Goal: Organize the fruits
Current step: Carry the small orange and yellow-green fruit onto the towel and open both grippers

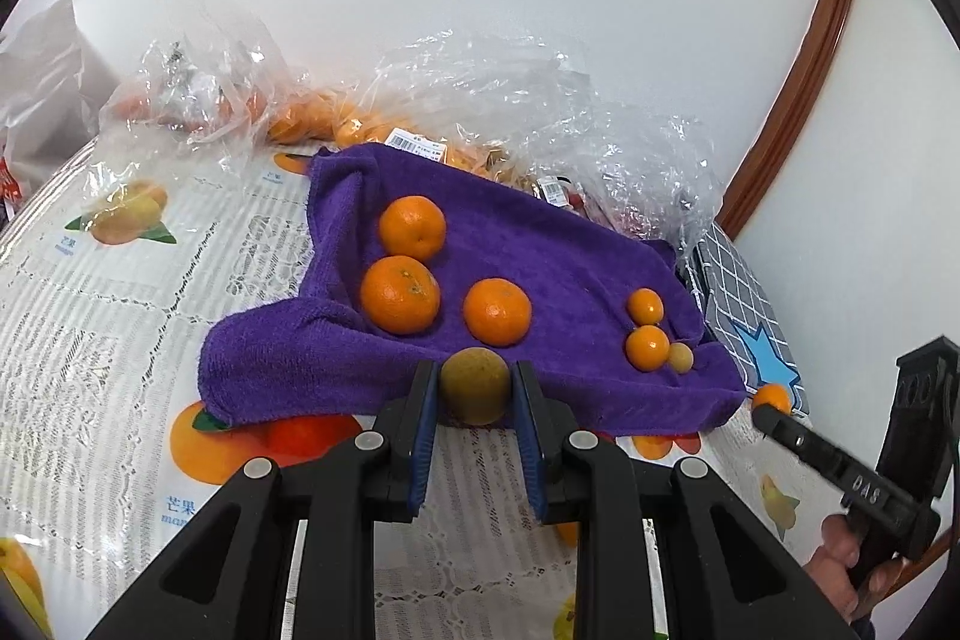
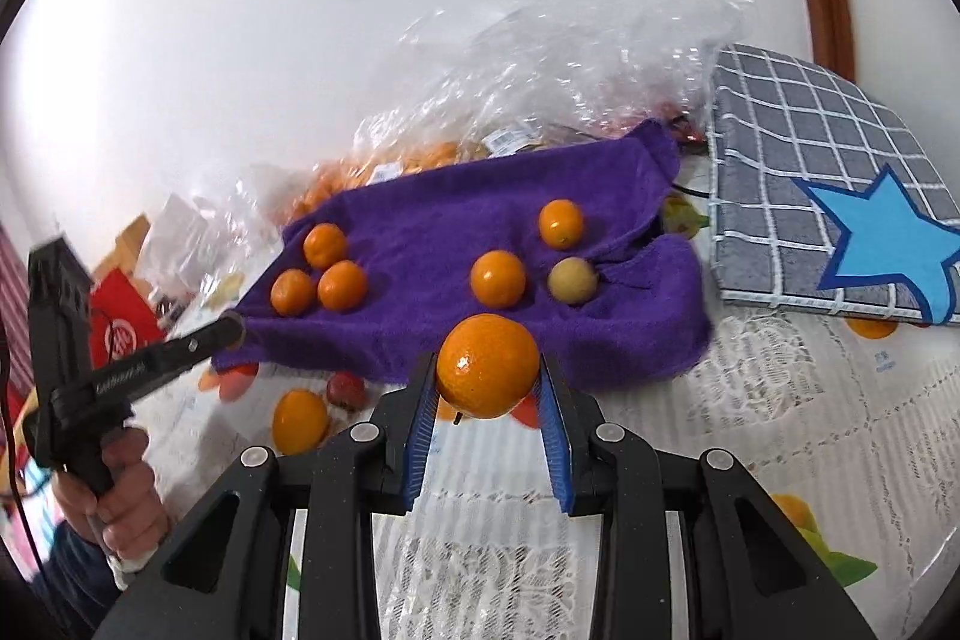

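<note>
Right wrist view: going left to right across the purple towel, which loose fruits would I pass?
On the purple towel: a cluster of three oranges, → a lone orange, → a small orange further back, → a yellowish-green fruit. The orange held in the right gripper is left out.

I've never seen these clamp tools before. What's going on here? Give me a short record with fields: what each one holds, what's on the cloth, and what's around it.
left gripper: shut on a yellowish-green round fruit
right gripper: shut on a small round orange fruit
purple towel: three larger oranges on its left side, two smaller oranges and one small pale fruit on its right
behind towel: clear plastic bags of fruit
right of towel: grey checked cushion with blue star
surface: fruit-print tablecloth
</note>
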A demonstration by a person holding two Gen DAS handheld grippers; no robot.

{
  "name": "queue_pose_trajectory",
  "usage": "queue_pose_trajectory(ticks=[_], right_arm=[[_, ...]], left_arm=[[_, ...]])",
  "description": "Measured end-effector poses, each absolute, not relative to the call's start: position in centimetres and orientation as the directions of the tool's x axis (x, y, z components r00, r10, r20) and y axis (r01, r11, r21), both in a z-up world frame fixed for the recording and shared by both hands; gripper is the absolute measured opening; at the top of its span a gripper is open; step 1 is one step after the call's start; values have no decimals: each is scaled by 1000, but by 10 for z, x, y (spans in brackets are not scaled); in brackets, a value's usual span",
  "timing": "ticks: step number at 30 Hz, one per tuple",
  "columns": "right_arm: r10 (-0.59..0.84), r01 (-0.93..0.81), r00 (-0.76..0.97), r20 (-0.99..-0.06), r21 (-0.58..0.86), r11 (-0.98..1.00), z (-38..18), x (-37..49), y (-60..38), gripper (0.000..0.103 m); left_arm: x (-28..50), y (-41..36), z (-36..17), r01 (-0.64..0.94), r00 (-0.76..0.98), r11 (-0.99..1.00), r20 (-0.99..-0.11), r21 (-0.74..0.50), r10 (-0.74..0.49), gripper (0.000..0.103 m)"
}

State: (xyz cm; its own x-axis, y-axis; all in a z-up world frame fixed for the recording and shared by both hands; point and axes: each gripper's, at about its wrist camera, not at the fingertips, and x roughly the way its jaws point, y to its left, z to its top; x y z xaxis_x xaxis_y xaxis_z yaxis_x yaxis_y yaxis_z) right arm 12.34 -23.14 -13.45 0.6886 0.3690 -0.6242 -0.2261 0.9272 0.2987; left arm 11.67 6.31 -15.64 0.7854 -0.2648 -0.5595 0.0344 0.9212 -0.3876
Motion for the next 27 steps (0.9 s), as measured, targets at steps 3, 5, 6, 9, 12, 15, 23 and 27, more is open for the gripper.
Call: queue_pose_trajectory(ticks=[3, 5, 6, 9, 12, 15, 23, 27], right_arm=[[331, -198, 709, -623, 276, 941, -125, 129, -237, 33], [305, -189, 719, -624, 246, 951, -119, 133, -237, 33], [294, -191, 725, -623, 227, 955, -117, 136, -238, 33], [243, -183, 738, -629, 160, 970, -111, 149, -237, 33], [191, -159, 734, -651, 108, 981, -113, 166, -238, 33], [186, -149, 719, -670, 113, 982, -122, 183, -239, 33], [191, -111, 689, -699, 159, 981, -143, 195, -245, 33], [197, -114, 677, -709, 163, 980, -147, 197, -244, 33]], left_arm=[[116, 66, -156, 30, 779, 926, -571, -376, -257, 23], [116, 67, -152, 30, 781, 928, -571, -370, -253, 23], [118, 67, -148, 27, 785, 932, -569, -362, -244, 23], [126, 67, -135, 23, 794, 938, -563, -347, -228, 23], [143, 62, -128, 13, 797, 943, -566, -333, -211, 23], [160, 55, -132, 2, 793, 948, -577, -320, -196, 23], [176, 45, -158, 2, 760, 940, -610, -342, -224, 23], [179, 41, -161, 16, 749, 941, -619, -338, -235, 23]])
